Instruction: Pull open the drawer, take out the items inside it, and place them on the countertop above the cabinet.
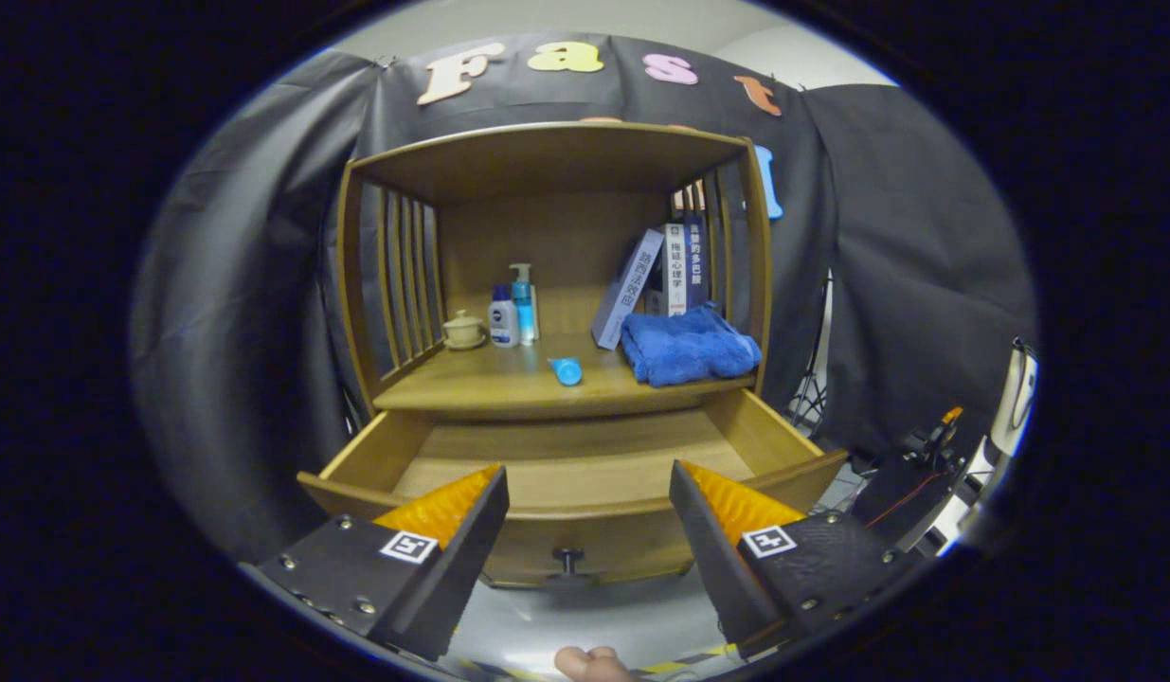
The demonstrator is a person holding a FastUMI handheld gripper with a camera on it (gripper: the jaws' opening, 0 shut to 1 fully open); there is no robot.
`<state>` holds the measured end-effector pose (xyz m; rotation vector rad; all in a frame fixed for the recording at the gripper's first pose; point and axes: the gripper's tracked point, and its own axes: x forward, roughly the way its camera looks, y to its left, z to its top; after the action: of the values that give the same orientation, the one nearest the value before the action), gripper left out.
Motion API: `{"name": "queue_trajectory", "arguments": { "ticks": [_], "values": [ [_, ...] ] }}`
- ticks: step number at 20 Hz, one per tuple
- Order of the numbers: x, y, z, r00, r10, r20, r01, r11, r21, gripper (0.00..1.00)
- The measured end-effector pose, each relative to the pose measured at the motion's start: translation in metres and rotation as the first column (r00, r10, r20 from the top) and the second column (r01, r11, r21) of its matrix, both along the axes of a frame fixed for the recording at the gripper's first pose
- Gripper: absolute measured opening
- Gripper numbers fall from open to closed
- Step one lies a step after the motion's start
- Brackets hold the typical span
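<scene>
The gripper [585, 483] has its fingers [452, 507] spread wide apart, holding nothing, just in front of the pulled-out drawer [566, 455], whose knob [567, 559] sits between them. On the desk [490, 384] above the drawer, going left to right: a small lidded cup [463, 329] at about ten o'clock from the fingers, a white bottle [503, 318], a pump bottle [524, 303], a blue tube [566, 370] lying near the front edge at twelve o'clock, leaning books [653, 279], and a folded blue towel [689, 346] at one o'clock.
</scene>
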<state>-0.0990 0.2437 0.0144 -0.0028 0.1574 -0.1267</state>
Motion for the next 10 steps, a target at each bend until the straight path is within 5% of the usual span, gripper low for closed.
{"name": "queue_trajectory", "arguments": {
  "ticks": [10],
  "values": [
    [0.018, 0.014, -0.087, 0.998, 0.062, 0.012, -0.063, 0.997, 0.052, 1.0]
  ]
}}
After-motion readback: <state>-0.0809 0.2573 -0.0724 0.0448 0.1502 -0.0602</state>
